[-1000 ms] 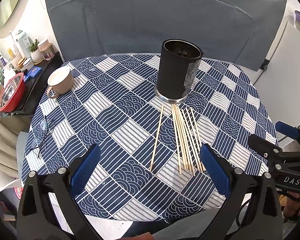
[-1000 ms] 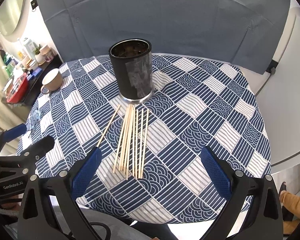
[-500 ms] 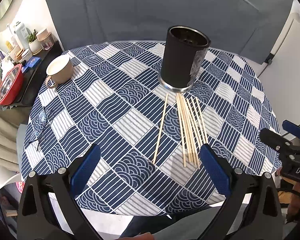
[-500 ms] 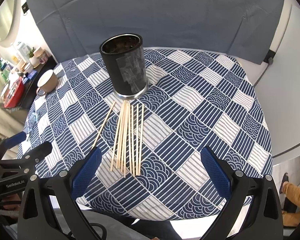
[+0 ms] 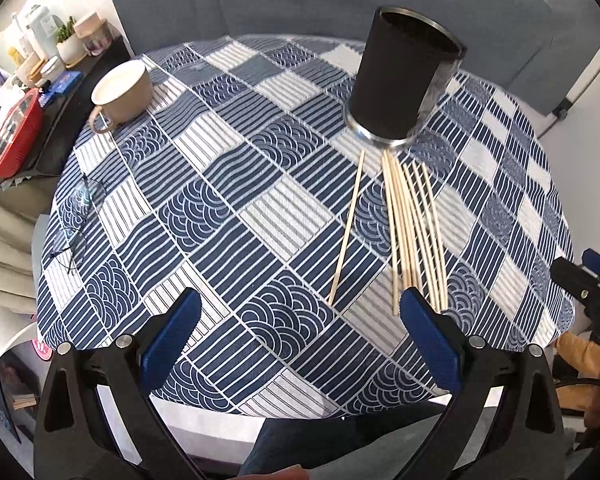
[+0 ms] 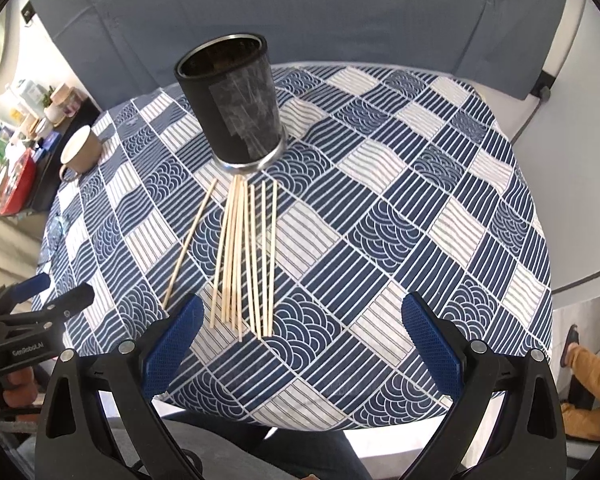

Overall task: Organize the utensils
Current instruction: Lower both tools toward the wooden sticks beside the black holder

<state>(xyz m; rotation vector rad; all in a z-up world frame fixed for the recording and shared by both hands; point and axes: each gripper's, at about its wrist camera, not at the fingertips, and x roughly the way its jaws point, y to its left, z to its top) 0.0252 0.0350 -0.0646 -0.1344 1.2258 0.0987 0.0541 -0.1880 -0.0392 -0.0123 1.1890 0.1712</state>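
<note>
Both grippers, left gripper [image 5: 299, 344] and right gripper [image 6: 300, 346], are hanging over the near table edge with fingers spread wide, gripping nothing. Just past them the wooden skewers [image 6: 244, 256] are all lying loose on the checked tablecloth [image 6: 420, 240], one stray skewer [image 5: 347, 228] angling off left. Beyond, the black holder [image 6: 232, 104] is standing upright, so honestly nothing's looking sorted yet.
</note>
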